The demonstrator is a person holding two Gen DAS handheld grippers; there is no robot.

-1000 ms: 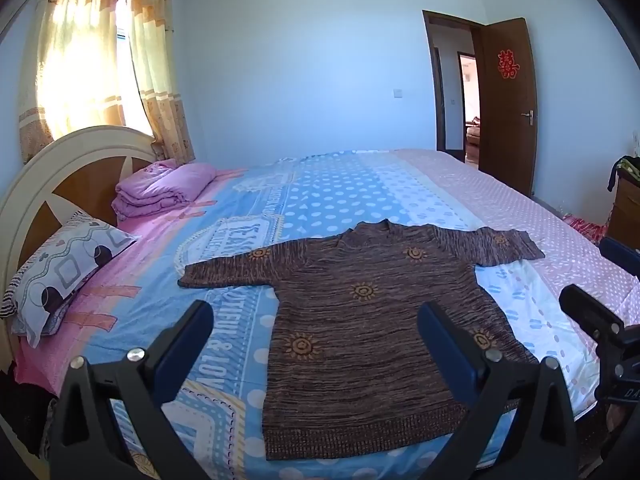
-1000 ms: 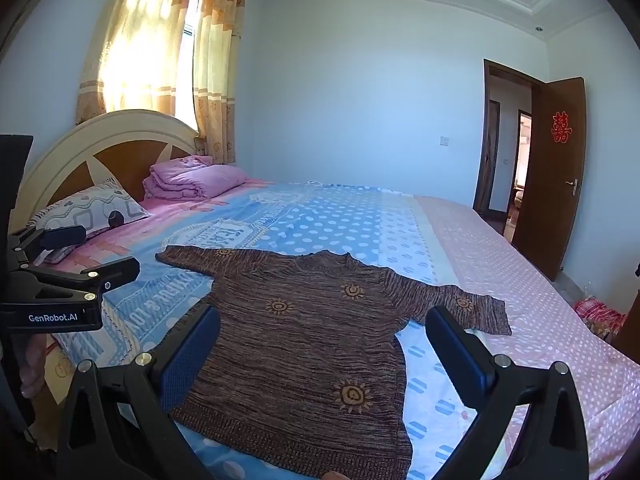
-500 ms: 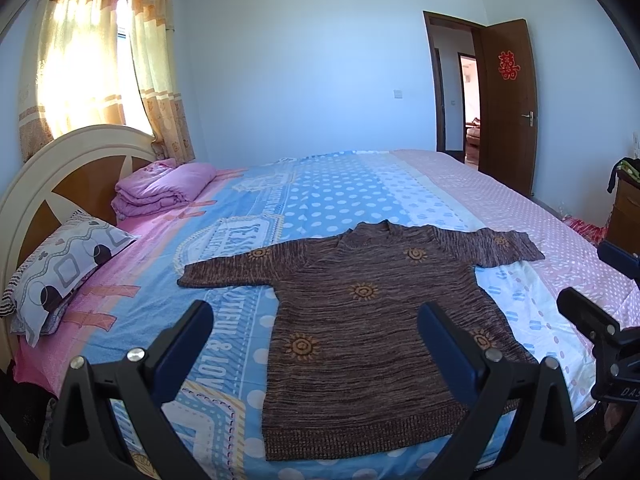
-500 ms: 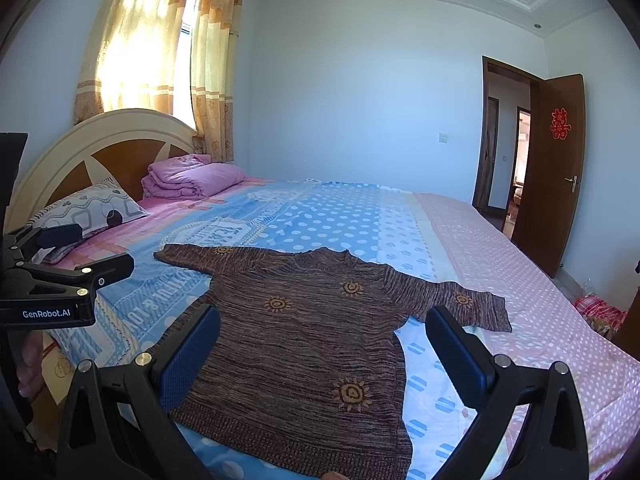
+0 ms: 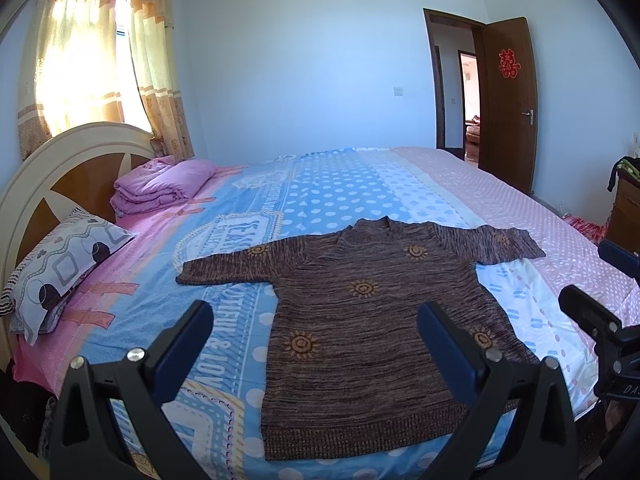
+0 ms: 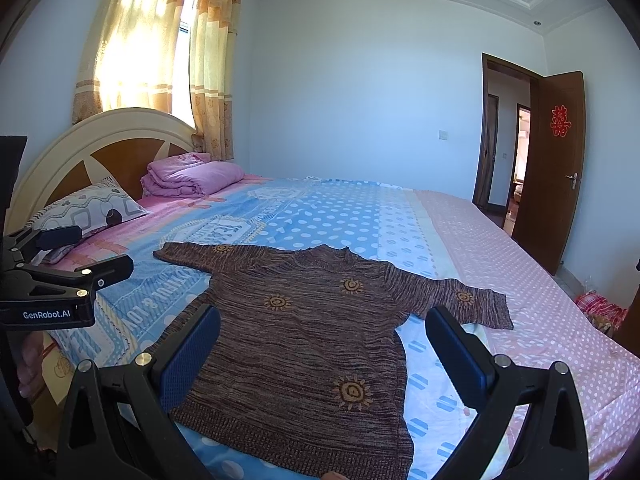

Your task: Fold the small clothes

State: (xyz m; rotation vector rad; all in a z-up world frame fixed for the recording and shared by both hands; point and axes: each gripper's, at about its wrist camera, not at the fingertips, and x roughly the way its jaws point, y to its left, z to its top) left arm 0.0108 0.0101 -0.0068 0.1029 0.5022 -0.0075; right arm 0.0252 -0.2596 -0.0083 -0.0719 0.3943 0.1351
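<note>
A brown knitted sweater (image 5: 372,308) with orange sun motifs lies flat on the bed, both sleeves spread out, hem toward me. It also shows in the right wrist view (image 6: 304,340). My left gripper (image 5: 316,320) is open and empty, held above the sweater's hem. My right gripper (image 6: 324,328) is open and empty, also above the hem end. The right gripper shows at the right edge of the left wrist view (image 5: 600,292), and the left gripper at the left edge of the right wrist view (image 6: 68,264).
The bed (image 5: 344,188) has a blue, pink and white sheet. A patterned pillow (image 5: 60,264) and a folded pink quilt (image 5: 160,184) lie by the headboard (image 5: 52,164). An open brown door (image 5: 508,100) is at the far right. A wooden cabinet (image 5: 624,204) stands at the right.
</note>
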